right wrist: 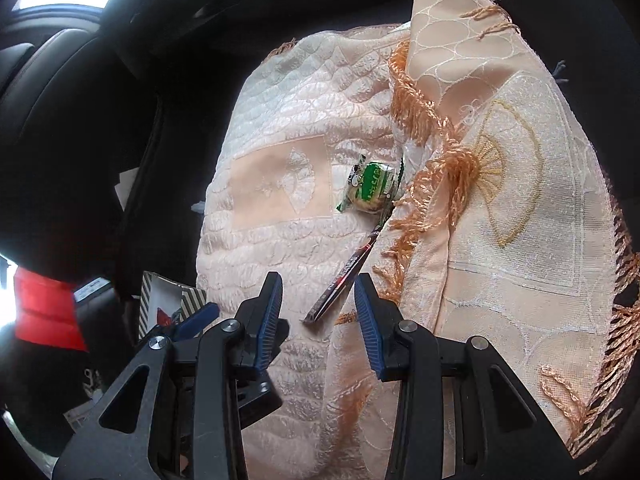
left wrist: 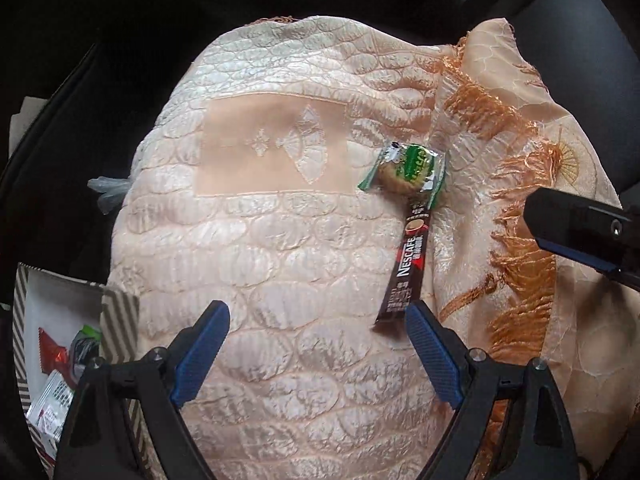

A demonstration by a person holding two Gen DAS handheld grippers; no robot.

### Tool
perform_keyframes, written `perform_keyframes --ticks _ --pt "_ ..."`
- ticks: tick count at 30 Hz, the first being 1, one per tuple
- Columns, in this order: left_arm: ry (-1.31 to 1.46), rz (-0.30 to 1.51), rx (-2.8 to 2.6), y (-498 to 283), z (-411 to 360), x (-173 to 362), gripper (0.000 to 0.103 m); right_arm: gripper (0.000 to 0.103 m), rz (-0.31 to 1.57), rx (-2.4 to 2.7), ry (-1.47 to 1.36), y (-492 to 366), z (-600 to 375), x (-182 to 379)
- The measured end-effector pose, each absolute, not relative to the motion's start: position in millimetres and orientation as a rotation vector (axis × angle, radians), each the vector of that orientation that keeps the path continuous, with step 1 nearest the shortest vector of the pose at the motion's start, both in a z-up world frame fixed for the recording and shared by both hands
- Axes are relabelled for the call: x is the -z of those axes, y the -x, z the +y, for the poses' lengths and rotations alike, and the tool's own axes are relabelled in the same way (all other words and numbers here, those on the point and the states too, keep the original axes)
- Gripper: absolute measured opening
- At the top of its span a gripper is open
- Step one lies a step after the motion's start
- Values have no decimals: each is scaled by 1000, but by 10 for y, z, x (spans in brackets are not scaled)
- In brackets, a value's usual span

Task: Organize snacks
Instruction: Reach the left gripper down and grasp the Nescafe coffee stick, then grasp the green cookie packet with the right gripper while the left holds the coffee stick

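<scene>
A dark Nescafe coffee stick lies on a peach quilted cushion. Its far end touches a green-wrapped round snack. My left gripper is open and empty, its right pad beside the stick's near end. My right gripper is open and empty, with the stick's near end between its jaws; the stick and green snack lie ahead. The right gripper also shows in the left wrist view.
A striped box with several wrapped snacks sits low at the left, also in the right wrist view. A second fringed cushion leans at the right. Dark car seats surround the cushions.
</scene>
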State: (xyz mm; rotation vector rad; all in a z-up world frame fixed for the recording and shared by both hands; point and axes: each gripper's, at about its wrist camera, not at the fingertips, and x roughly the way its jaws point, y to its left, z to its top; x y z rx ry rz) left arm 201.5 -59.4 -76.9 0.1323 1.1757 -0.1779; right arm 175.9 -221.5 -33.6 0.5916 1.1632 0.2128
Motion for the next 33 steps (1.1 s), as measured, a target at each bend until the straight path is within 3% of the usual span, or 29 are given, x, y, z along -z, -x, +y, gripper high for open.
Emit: perform_keyframes --ticks 11,12,15,16,24,26,28,30,32,33 --pt "-138 1242 273 -2331 -914 1040 89 37 1147 -206 -645 -1783 -2304 358" --pt "-134 1243 277 -2355 -909 1050 86 37 1145 -203 -643 -1781 -2312 358" --pt "-162 1235 277 -2400 -902 1065 59 37 1137 -201 -639 -1785 -2314 350" --pt "-179 1231 270 -2402 -898 1065 39 37 1133 -200 -636 -1785 -2309 342" --pt "-132 1198 259 -2357 -662 969 27 37 1128 -212 -604 -1952 -2242 290" --pt "-123 1182 252 -2334 -602 915 17 37 1147 -222 -570 -2090 -2206 296" --pt "-126 1167 242 -2291 -559 841 16 37 1170 -208 -520 -2283 -2175 344" --pt "-134 1169 240 -2244 -537 815 15 42 1207 -212 -458 -2498 -2117 433" --pt "-149 1169 236 -2177 -501 829 14 55 1237 -217 -357 -2681 -2031 522" --pt "-149 1168 238 -2147 -490 835 14 55 1244 -217 -298 -2751 -1984 560"
